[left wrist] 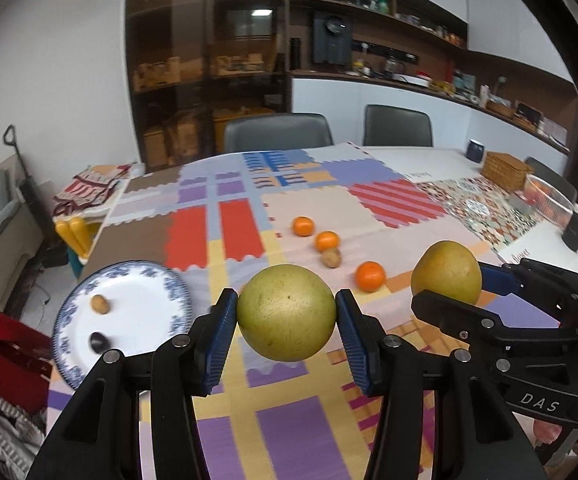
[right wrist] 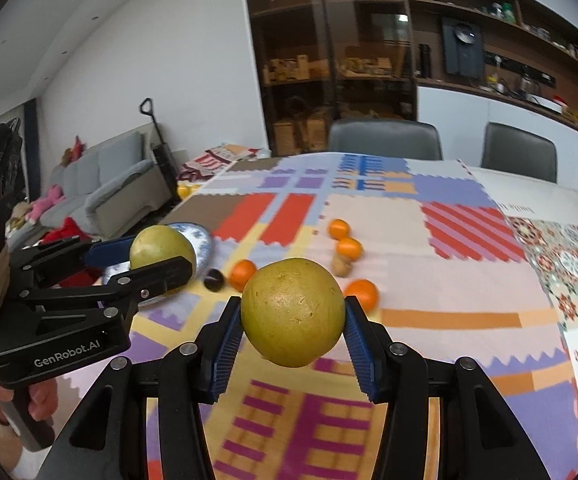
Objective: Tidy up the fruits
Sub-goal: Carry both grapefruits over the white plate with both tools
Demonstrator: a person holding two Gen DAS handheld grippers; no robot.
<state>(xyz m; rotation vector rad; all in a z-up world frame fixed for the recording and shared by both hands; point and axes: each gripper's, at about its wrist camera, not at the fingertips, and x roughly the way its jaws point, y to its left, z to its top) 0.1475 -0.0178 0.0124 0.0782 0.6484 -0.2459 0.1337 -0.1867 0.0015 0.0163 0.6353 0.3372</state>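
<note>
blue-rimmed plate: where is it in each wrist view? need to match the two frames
Left wrist: the blue-rimmed plate lies lower left, at the table's left edge, with two small fruits on it.
Right wrist: the plate shows left of centre, mostly hidden behind the left gripper and its yellow-green fruit.
Shared landmark: the red block pair printed on the tablecloth, just beyond the plate.

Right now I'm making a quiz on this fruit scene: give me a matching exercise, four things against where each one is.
Things:
1. round yellow-green fruit in the left gripper
2. small tan oval fruit
3. small round orange tangerine
4. dark blue mug

Places:
A. on the blue-patterned white plate
B. far right of the table, beside a woven basket
C. held above the table
D. on the patchwork tablecloth

Pairs: 1-C, 2-A, 3-D, 4-B
</note>
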